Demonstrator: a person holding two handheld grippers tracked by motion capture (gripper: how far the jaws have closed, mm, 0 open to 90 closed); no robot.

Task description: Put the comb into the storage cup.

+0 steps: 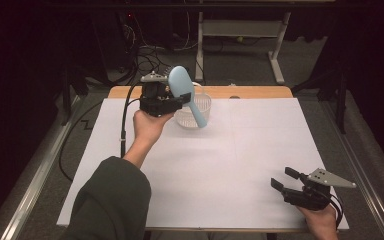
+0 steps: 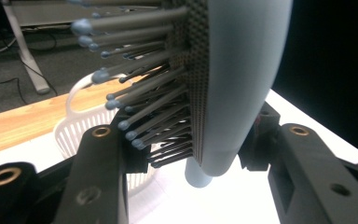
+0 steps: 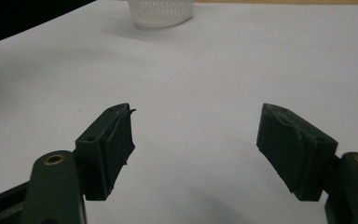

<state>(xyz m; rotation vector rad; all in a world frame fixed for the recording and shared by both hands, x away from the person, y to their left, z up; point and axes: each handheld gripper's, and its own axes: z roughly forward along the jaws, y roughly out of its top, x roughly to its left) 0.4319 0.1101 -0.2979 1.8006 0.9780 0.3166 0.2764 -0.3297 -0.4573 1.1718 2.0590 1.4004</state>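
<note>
Hairbrush (image 2: 242,84) bristles beside basket (image 2: 74,130)

floor (image 1: 240,55): grey carpet | desk frame (image 1: 275,35): white, behind | room: dark

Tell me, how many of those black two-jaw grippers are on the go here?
2. The left gripper is raised at the table's far side, clamped on a light blue plastic hairbrush by a white slotted plastic basket. The right gripper sits open near the front right corner.
</note>
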